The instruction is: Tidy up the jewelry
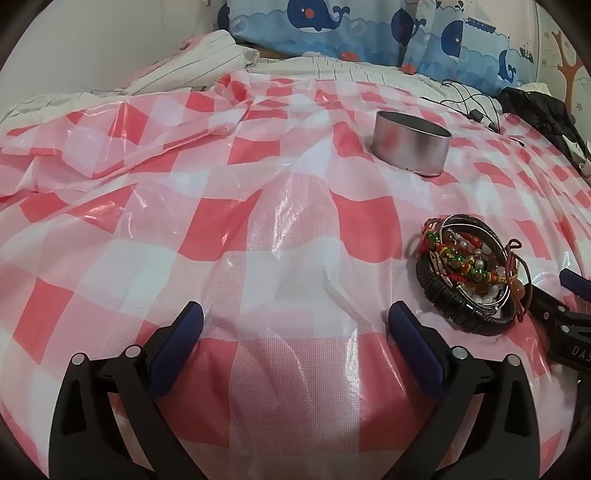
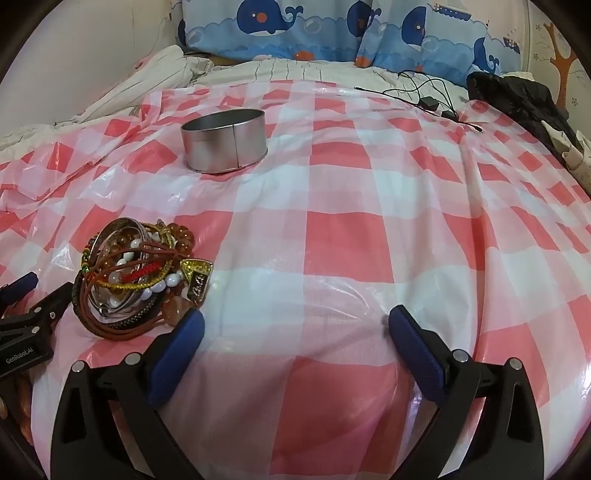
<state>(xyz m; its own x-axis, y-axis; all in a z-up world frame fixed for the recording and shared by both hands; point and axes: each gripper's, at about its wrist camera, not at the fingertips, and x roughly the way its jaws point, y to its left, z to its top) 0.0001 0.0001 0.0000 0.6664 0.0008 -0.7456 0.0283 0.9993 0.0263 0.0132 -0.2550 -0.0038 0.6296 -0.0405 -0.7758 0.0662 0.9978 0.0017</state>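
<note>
Nearest the lens: left gripper (image 1: 295, 319), blue-padded fingers (image 1: 181, 349) spread wide, nothing between them but checked plastic. Same on the other side: right gripper (image 2: 296, 319), jaws set wide apart, holding nothing, left pad (image 2: 177, 354) just beside the heap of jewelry.

Lay beneath both: pink-and-white checked plastic sheet (image 1: 280, 258), wrinkled, shiny, spread over a bed.

Sat between the two grippers: pile of bracelets (image 1: 469, 273), a tangle of black braided bands, a metal bangle, white and amber beads, red and brown cords. Seen to the right of the left gripper; seen from the right wrist as the same pile (image 2: 140, 277) low on the left, with a small gold-edged tag at its right edge.

Stood further back, well apart from the pile: round metal tin (image 1: 412, 146), open-topped, upright; inside not visible. Also in the right view (image 2: 225, 142).

Beyond the sheet: striped bedding (image 1: 207, 55), whale-print pillows (image 2: 277, 29), black cables (image 2: 424, 92), dark bag (image 2: 517, 99) at the far right.
</note>
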